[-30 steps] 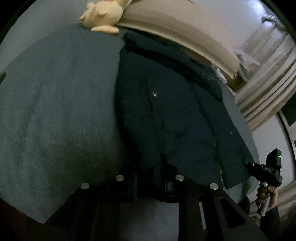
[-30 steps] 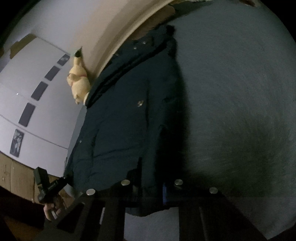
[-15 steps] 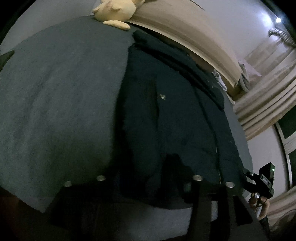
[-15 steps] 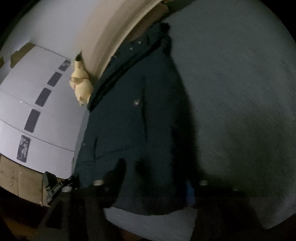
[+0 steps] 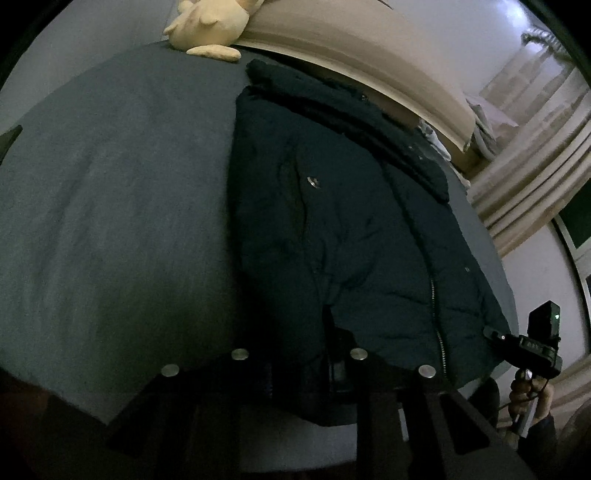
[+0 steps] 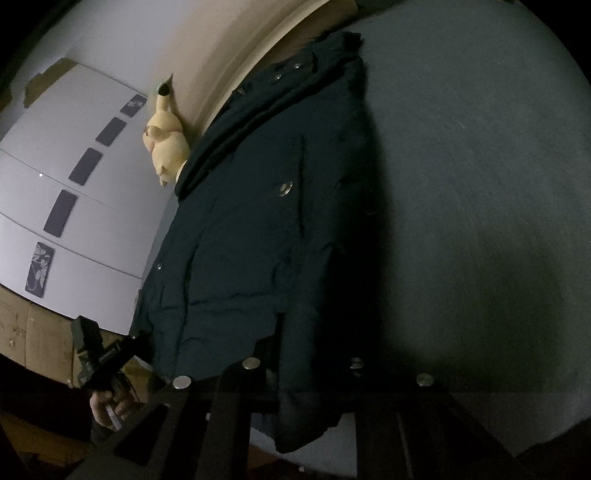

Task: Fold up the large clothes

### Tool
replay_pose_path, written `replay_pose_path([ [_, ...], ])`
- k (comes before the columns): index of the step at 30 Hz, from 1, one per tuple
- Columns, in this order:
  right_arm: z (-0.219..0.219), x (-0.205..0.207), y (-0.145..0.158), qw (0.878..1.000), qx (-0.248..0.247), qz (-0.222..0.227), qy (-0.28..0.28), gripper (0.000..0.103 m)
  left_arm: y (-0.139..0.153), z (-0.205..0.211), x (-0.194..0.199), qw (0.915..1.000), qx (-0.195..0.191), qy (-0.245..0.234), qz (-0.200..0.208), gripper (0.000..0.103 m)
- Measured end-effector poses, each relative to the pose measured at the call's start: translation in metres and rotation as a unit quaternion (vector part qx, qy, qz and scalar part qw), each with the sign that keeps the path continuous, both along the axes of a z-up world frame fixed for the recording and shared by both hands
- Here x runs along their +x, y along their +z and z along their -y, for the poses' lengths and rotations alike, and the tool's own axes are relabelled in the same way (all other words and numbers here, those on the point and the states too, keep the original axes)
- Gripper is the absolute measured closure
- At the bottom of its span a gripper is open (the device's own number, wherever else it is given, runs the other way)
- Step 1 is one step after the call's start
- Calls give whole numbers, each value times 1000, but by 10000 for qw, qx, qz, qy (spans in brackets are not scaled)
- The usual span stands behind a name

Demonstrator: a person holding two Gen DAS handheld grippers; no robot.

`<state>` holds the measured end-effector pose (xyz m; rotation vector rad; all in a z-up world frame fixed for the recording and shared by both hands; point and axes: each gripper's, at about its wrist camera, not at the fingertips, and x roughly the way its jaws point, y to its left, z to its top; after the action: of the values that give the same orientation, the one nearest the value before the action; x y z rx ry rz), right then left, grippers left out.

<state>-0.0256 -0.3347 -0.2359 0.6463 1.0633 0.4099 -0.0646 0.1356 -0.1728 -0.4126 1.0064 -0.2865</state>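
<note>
- while a dark padded jacket (image 5: 332, 229) lies spread on a bed, collar toward the far headboard (image 5: 354, 62) and hem hanging over the near edge, each hand grips that hem.
- left gripper (image 5: 295, 373): its fingers are closing, pinching the hem near the jacket's left side.
- right gripper (image 6: 303, 384): its fingers are closing too, with the hem's right corner between them.
- risk: the jacket looks thick and slippery, so a shallow pinch could slip free on lifting, or catch only the top layer and leave the fold crooked.
- risk: uneven pulls between the hands could skew the jacket across the bed.
- surface: a grey-blue blanket (image 5: 110, 184) covers the bed.
- room: dim; a yellow plush toy (image 5: 210, 26) sits by the headboard, pale curtains (image 5: 532, 155) hang far right, and white wardrobe doors (image 6: 74, 192) stand to the left.
</note>
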Motion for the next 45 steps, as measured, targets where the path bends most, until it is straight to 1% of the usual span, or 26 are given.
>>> replay_pose_path([
  [3,0,-11,-4,9999,96,-60,-39,89,0,1,-12,10000,-20,-18,-21,83],
  [7,-1,-24,-9,9997,204,-128,-69,89,2,0,-27,10000,52,-28,-41,83],
  [12,-4,-28,-13,9995,224,-195,-56,89,7,8,-38,9994,328,-46,-39,83],
  [18,-17,-19,-11,9995,150,-250,-70,88,5,16,-41,9985,543,-42,-66,82],
  [19,-16,-20,-11,9996,136,-251,-63,88,5,11,-43,9984,551,-56,-72,82],
  [29,-13,-24,-11,9997,-4,-237,4,88,4,13,-43,9974,704,-95,-150,82],
  [45,-10,-25,-13,9996,-52,-239,122,88,7,9,-54,9961,848,-244,-71,82],
])
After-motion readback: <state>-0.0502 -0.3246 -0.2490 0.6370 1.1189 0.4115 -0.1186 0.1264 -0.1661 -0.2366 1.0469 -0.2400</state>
